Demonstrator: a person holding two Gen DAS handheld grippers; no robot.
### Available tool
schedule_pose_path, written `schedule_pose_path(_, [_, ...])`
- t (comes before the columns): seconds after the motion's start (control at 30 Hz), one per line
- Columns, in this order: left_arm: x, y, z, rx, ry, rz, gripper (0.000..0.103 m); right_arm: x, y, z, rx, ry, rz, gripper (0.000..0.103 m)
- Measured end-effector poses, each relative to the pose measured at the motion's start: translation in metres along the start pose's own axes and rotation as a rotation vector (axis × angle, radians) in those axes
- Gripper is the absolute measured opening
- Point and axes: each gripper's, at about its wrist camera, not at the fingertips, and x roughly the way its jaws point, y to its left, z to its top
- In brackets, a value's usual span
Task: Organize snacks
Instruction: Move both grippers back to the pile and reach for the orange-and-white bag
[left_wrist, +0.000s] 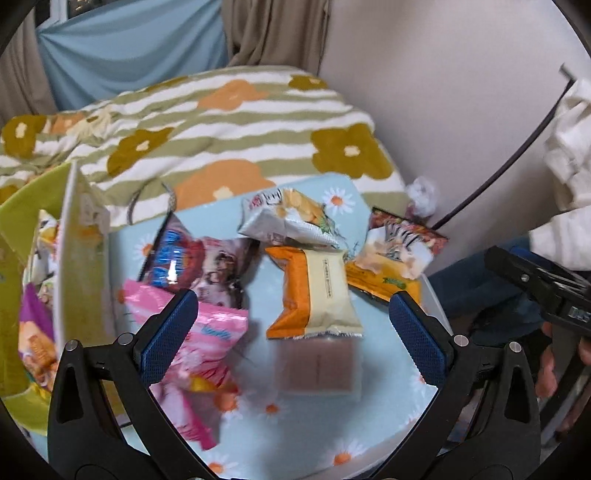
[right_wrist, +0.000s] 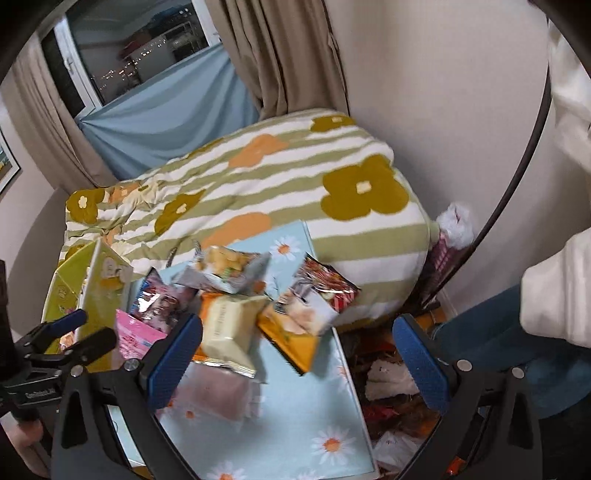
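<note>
Left gripper (left_wrist: 291, 317): jaws spread wide, empty, above the table.
Right gripper (right_wrist: 297, 349): jaws spread wide, empty, over the table's right edge.
Table (left_wrist: 317, 435): light blue daisy-print cover, beside a striped flowered blanket (left_wrist: 229, 125).
Snacks: loose heap at table centre; orange-and-cream packet (left_wrist: 317, 291) between the left fingers, pink packet (left_wrist: 207, 332) under the left finger, white packet (left_wrist: 291, 218) behind.
Box (left_wrist: 79, 258): yellow-green, at the table's left, holding more packets.
</note>
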Motion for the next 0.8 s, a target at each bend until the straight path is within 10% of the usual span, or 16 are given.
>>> schedule_pose_path(0.5, [0.126,-0.025,-0.003,-0.057,0.155,0.095,0.095,0.11,-0.035,0.016,0.016,0.156,0.138,0.103])
schedule_pose_path(0.8, [0.149,-0.031,-0.008,-0.053,0.187,0.099,0.066,0.135,-0.03,0.02,-0.021,0.2,0.18,0.1])
